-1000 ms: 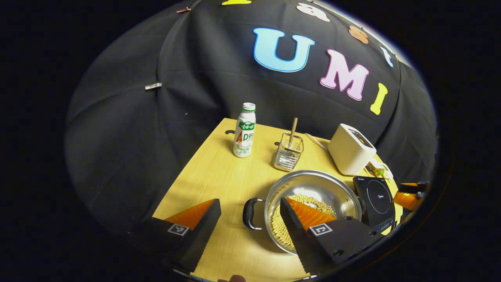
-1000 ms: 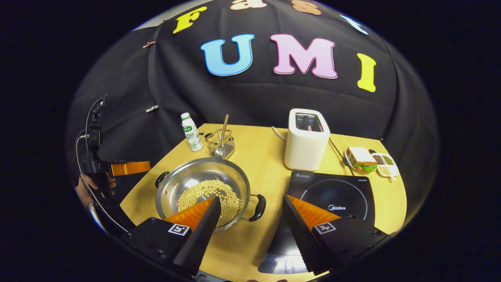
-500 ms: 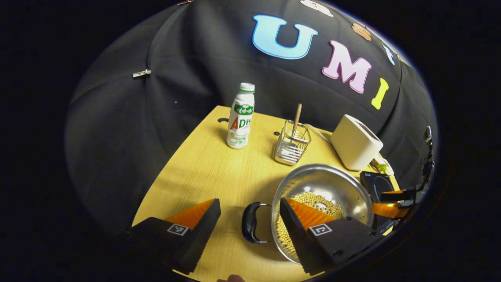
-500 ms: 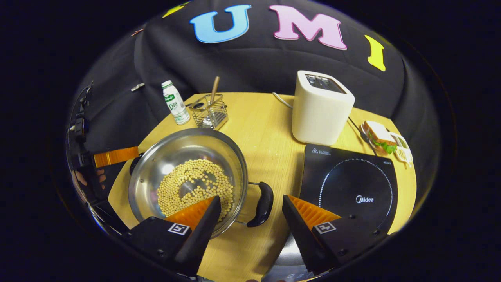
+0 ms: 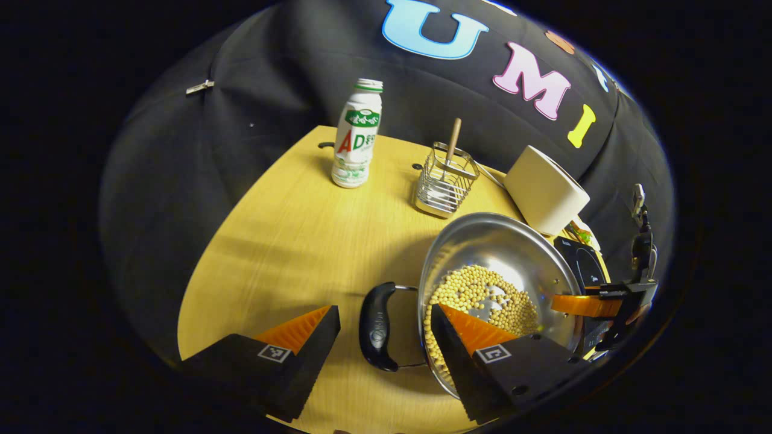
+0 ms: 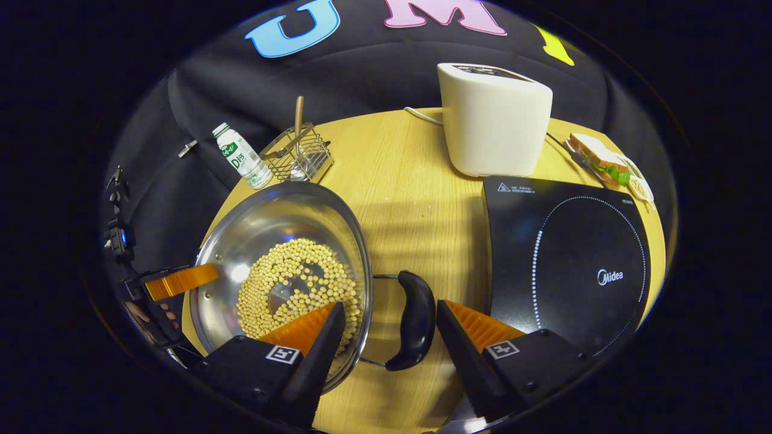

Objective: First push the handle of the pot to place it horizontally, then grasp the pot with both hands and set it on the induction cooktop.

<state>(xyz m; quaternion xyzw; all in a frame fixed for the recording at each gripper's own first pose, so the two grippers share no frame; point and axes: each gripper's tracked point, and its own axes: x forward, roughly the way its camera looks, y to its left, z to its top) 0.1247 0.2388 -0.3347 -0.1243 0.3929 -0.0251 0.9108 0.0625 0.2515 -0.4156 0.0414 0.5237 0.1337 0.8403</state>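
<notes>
A steel pot (image 5: 506, 247) holding soybeans (image 5: 482, 292) sits on the wooden table (image 5: 289, 235). Its black left handle (image 5: 376, 325) lies between the open fingers of my left gripper (image 5: 383, 308), one finger over the table, the other over the pot's rim. In the right gripper view the pot (image 6: 271, 229) is at the left and its black right handle (image 6: 416, 319) lies between the open fingers of my right gripper (image 6: 389, 304). Neither gripper presses on a handle. The black induction cooktop (image 6: 573, 259) lies just right of the pot. Each view shows the other gripper's orange finger (image 5: 582, 304) (image 6: 181, 280) across the pot.
A white bottle (image 5: 356, 135), a wire basket (image 5: 445, 181) with a wooden-handled utensil and a white toaster (image 6: 494, 120) stand along the back of the table. A sandwich on a plate (image 6: 603, 163) sits behind the cooktop. The table's front edge is just below both grippers.
Both grippers have moved forward and down toward the pot. Each black handle now lies between a gripper's open fingers. The pot has stayed put.
</notes>
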